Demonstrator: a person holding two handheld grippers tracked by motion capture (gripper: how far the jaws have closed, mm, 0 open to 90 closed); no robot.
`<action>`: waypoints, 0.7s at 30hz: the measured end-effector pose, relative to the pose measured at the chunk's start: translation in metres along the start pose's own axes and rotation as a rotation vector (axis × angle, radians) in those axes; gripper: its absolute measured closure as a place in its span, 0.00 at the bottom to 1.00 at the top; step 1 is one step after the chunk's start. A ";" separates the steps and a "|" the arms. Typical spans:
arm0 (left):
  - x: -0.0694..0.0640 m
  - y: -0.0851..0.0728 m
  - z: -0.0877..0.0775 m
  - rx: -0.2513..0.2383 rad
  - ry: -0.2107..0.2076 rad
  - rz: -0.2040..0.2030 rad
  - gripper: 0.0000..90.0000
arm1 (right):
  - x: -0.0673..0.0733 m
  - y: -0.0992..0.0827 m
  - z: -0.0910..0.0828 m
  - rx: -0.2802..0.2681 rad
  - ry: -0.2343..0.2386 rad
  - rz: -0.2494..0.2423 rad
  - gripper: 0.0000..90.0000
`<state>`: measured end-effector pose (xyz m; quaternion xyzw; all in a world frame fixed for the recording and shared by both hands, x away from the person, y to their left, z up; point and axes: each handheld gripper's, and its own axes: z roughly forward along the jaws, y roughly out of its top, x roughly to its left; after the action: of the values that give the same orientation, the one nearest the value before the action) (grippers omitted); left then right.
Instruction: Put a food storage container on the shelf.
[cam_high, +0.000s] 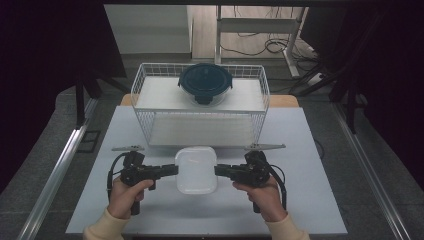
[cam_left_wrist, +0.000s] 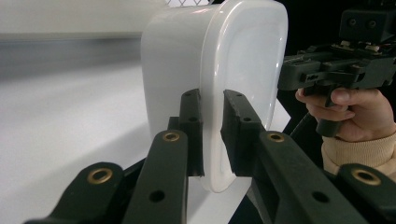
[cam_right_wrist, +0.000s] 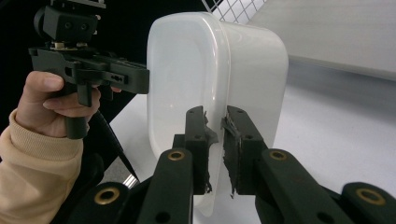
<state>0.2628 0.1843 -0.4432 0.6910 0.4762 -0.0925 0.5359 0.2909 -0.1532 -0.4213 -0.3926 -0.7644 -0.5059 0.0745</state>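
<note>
Both tools pinch the lid rim of the white box (cam_high: 196, 170): left tool (cam_high: 172, 170), right tool (cam_high: 218, 170). Judged step: 2-handed lift off the surface (cam_high: 100, 200), likely toward the wire basket (cam_high: 145, 95). Next needs level, matched raising

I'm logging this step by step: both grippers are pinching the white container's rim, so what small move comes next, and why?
Probably a level lift straight up. The left gripper and right gripper each clamp opposite edges of the white container, which sits just in front of the wire basket, so it must rise before going anywhere.
</note>
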 end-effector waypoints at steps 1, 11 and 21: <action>-0.001 0.000 -0.001 0.000 -0.001 0.002 0.88 | 0.001 0.000 0.000 -0.002 0.000 -0.004 0.89; -0.012 0.006 -0.007 -0.018 0.007 0.041 0.88 | 0.013 0.004 -0.008 -0.021 -0.006 -0.035 0.88; -0.020 0.027 -0.007 -0.030 0.005 0.074 0.87 | 0.016 0.019 -0.019 -0.054 -0.014 -0.067 0.89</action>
<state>0.2699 0.1795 -0.4104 0.7002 0.4530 -0.0639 0.5480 0.2880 -0.1575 -0.3902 -0.3722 -0.7639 -0.5256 0.0413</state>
